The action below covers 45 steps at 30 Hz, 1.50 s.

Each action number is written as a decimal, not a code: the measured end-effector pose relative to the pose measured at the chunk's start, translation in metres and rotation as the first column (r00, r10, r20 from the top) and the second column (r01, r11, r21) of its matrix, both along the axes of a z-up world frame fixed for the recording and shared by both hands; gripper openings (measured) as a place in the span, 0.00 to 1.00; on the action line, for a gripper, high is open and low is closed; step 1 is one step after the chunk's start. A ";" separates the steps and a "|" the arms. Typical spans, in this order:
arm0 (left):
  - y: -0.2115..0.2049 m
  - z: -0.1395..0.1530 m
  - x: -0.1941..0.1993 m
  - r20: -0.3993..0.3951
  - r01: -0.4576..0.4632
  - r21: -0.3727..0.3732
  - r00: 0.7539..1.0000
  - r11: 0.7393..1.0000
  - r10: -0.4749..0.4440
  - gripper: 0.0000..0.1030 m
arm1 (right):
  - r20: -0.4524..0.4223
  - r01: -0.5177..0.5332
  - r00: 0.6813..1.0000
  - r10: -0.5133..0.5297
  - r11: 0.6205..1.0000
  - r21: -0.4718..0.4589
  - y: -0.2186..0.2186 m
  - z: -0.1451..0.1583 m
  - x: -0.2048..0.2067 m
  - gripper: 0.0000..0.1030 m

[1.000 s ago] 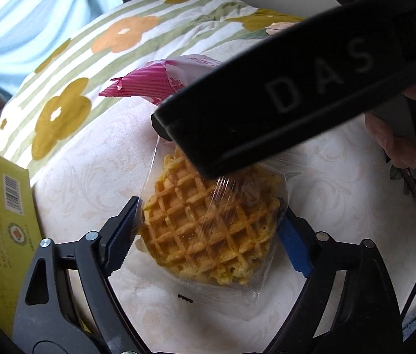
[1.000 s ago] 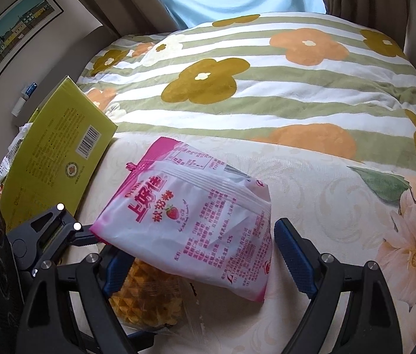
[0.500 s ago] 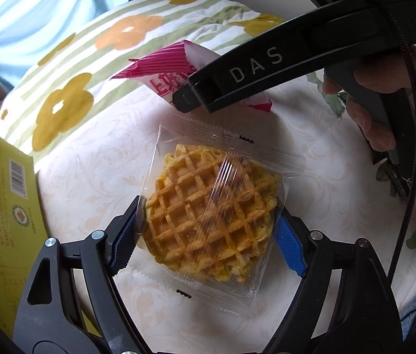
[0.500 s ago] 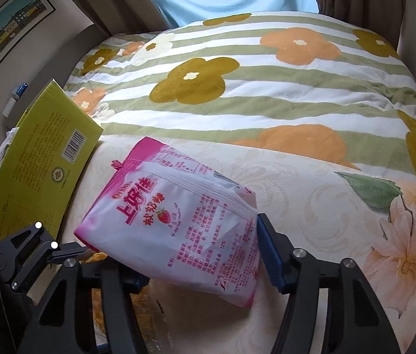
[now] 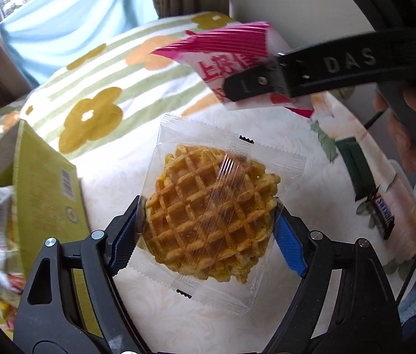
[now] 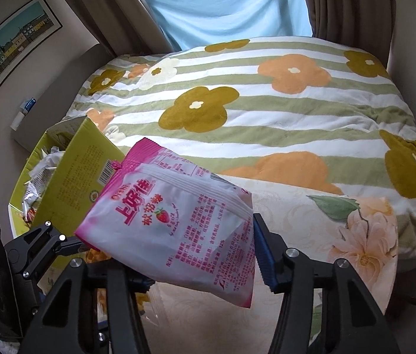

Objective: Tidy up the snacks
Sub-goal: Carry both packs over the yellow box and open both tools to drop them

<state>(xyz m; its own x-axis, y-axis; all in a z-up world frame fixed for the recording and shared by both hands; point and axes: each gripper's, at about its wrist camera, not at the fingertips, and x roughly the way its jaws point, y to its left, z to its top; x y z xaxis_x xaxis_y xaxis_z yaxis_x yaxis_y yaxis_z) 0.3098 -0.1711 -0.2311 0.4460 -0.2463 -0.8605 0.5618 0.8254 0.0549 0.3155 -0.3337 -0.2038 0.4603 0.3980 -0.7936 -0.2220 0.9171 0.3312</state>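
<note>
We see the yellow-green box (image 5: 45, 177) at left of the bed (image 6: 266, 112) and a chocolate bar (image 5: 383, 216) at right, while our left gripper (image 5: 208, 230) clasps the wrapped waffle (image 5: 210, 221) and our right gripper (image 6: 184, 253), raised, clasps the pink candy bag (image 6: 172, 224).

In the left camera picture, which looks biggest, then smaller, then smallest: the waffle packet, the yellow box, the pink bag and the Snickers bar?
1. waffle packet, though it is nearest the camera
2. yellow box, partly cut off
3. pink bag, partly hidden behind the right gripper
4. Snickers bar, clearly smallest
</note>
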 end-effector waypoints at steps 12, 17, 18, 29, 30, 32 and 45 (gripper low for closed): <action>0.040 0.094 -0.010 0.169 -0.184 -0.050 0.967 0.982 0.189 0.77 | 0.161 -0.071 0.985 0.070 0.997 0.001 0.025 0.095 -0.018 0.49; 0.088 0.125 -0.005 0.203 -0.263 -0.088 0.940 0.961 0.275 0.77 | 0.212 -0.099 0.972 0.096 0.995 0.003 0.055 0.123 -0.019 0.49; 0.099 0.130 -0.004 0.203 -0.278 -0.096 0.934 0.956 0.292 0.77 | 0.222 -0.105 0.970 0.102 0.995 0.002 0.062 0.128 -0.019 0.49; 0.246 0.149 0.008 0.192 -0.414 -0.097 0.885 0.905 0.425 0.77 | 0.246 -0.135 0.961 0.124 0.991 0.028 0.174 0.149 -0.005 0.50; 0.260 0.148 0.009 0.187 -0.424 -0.093 0.881 0.901 0.434 0.77 | 0.241 -0.137 0.962 0.125 0.990 0.032 0.185 0.147 -0.002 0.50; 0.283 0.142 0.012 0.175 -0.440 -0.086 0.876 0.894 0.449 0.77 | 0.230 -0.146 0.964 0.133 0.989 0.040 0.206 0.143 0.003 0.50; 0.368 0.086 0.020 0.050 -0.449 -0.043 0.891 0.893 0.451 0.83 | 0.128 -0.154 0.981 0.144 0.986 0.065 0.300 0.107 0.022 0.50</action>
<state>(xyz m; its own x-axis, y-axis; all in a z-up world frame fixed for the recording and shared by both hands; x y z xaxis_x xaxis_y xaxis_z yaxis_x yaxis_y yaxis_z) 0.3302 0.1973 -0.1448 0.5633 -0.0320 -0.8256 0.1266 0.9908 0.0480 0.3371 -0.0335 -0.0969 0.4829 0.5252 -0.7007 -0.3972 0.8445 0.3592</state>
